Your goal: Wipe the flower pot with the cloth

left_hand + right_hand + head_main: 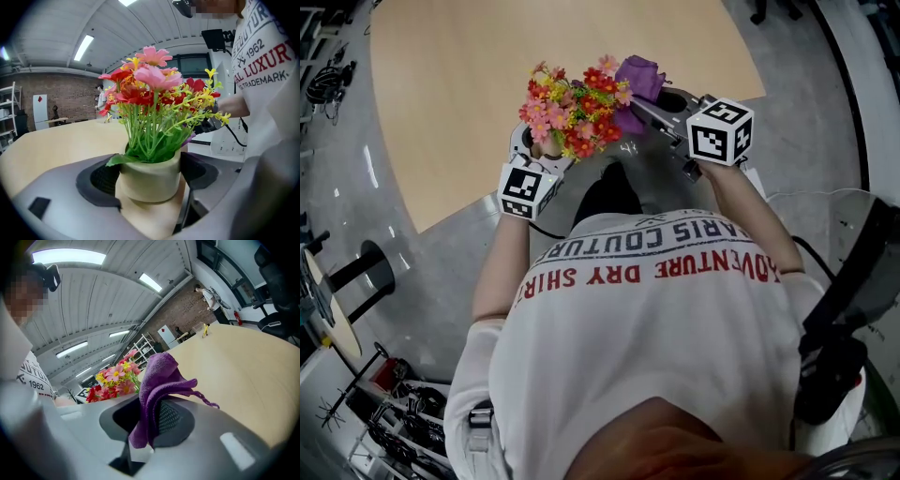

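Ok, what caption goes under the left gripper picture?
The left claw grips a cream flower pot full of bright flowers.

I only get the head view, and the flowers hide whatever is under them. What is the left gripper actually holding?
Observer: A plain cream flower pot, clamped between the fingers of the left gripper. The flowers stand in it.
Visitor: And the purple thing on the right?
Observer: That is a purple cloth. The right gripper has its fingers pinched on the lower end, and the rest bunches up above them.
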Tool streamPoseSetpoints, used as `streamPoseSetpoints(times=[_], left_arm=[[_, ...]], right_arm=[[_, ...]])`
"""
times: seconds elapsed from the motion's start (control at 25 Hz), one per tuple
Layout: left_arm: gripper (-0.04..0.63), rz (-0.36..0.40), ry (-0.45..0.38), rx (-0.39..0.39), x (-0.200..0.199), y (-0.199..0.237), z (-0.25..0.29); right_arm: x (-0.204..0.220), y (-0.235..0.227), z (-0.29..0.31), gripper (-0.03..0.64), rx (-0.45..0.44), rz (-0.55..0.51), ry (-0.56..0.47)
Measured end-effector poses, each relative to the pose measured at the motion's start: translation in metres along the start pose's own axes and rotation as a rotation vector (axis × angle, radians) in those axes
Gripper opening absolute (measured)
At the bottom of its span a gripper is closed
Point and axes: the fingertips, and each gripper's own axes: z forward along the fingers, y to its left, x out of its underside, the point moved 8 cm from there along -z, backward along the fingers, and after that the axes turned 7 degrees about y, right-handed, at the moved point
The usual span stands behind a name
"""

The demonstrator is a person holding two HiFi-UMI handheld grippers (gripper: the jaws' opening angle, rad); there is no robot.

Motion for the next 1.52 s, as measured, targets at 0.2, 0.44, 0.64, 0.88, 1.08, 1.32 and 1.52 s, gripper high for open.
streamPoseSetpoints(times=[0.2, 0.44, 0.64, 0.88, 1.08, 1.32, 1.52], left_arm=[[0.413, 0.008, -0.005, 0.020, -0.008, 0.001, -0.006], [0.413, 0.012, -0.013, 0.031, -0.008, 0.002, -0.006], [0.413, 0.024, -0.008, 0.050, -0.008, 0.004, -0.007], [0.413, 0.034, -0.007, 0.071, -0.002, 0.010, -0.001], [0.413, 0.046, 0.004, 0.093, -0.003, 0.012, -0.002], [0.414, 0.026, 0.025, 0.054, -0.002, 0.013, -0.002], [0.414, -0.130, -0.026, -0.072, -0.001, -0.002, -0.016]], right_arm=[[-0.009, 0.007, 0.014, 0.047, -0.028, -0.013, 0.045], [-0.002, 0.002, 0.032, 0.046, -0.034, -0.024, 0.122], [0.000, -0.007, 0.043, 0.046, -0.018, -0.009, 0.177], [0.008, -0.026, 0.062, 0.046, 0.091, -0.044, 0.336], [0.006, -0.025, 0.065, 0.046, 0.124, -0.039, 0.404], [0.003, -0.016, 0.042, 0.048, 0.147, -0.013, 0.271], [0.008, -0.003, 0.002, 0.048, 0.168, 0.019, 0.167]])
